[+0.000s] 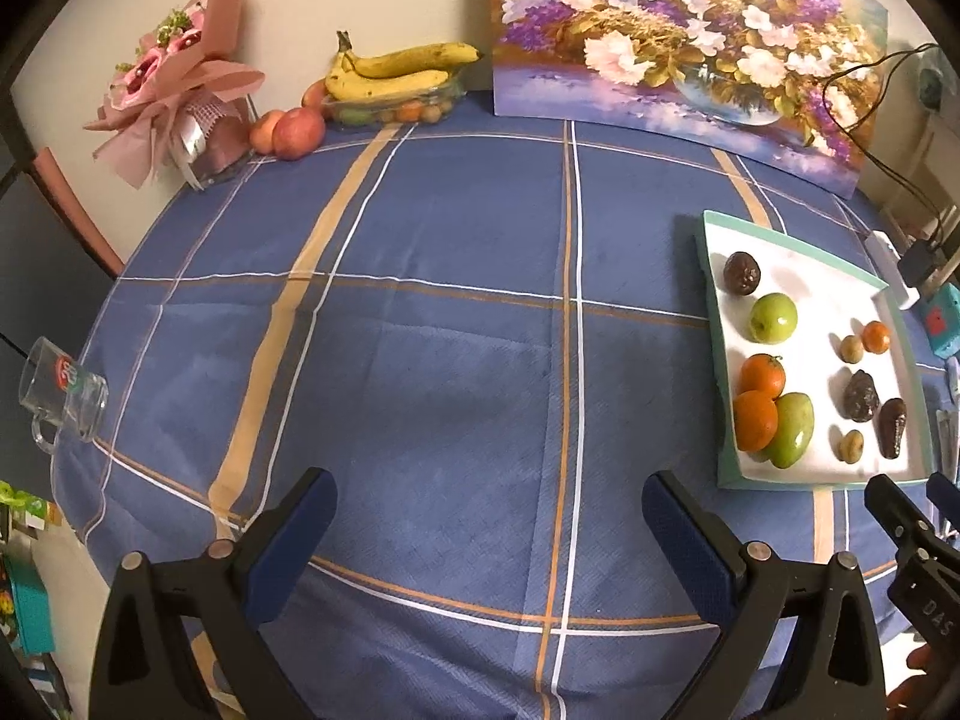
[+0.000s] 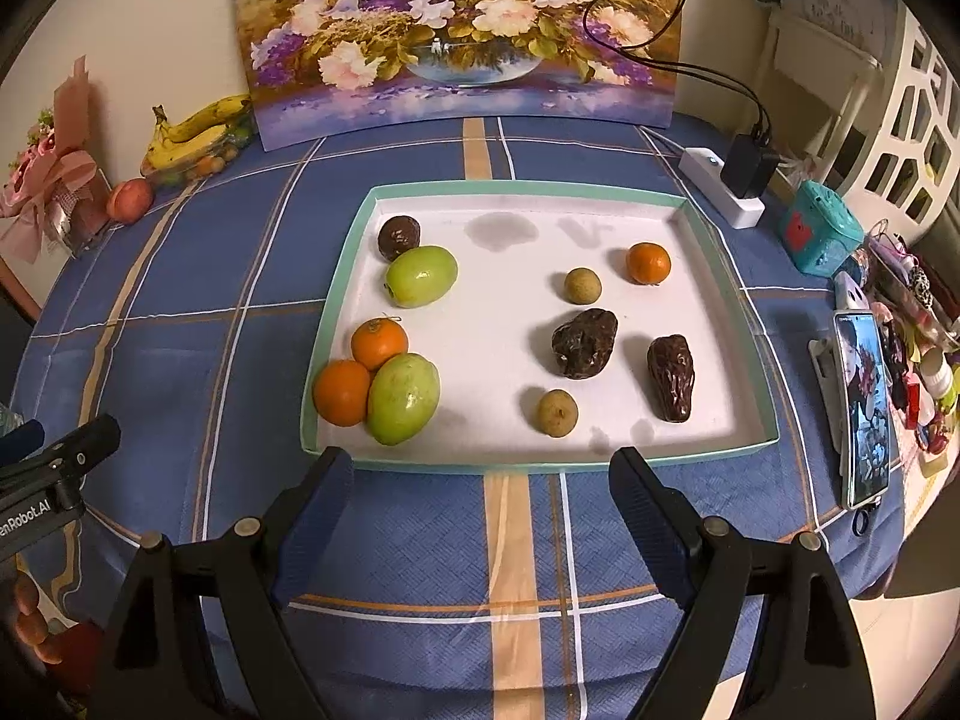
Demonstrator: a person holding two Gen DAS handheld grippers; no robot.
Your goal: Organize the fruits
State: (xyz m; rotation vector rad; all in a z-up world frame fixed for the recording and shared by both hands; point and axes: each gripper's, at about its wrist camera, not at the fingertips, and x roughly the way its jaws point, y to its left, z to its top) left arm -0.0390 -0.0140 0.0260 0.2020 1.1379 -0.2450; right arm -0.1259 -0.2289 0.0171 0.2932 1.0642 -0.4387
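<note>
Your left wrist camera looks forward over bare tablecloth (image 1: 456, 360), with the tray (image 1: 714, 312) off to its right. Your right wrist camera faces that tray (image 2: 342, 300) squarely, close ahead. Both views share the tray, flower painting (image 1: 678, 30) and bananas (image 2: 198, 126).

The left tool (image 1: 489, 516) has its two blue-padded fingers (image 1: 300, 534) spread wide apart, nothing between them, hanging a little above the bench and pointing forward and slightly down. The right tool (image 2: 483, 495) is likewise spread wide and holds nothing, its fingers (image 2: 651, 516) aimed forward and downward just above the bench. In the left wrist view the right tool shows at the lower right edge, close beside the left one; in the right wrist view the left tool shows at the left edge, with fingertips of a hand (image 2: 33, 624) below it
</note>
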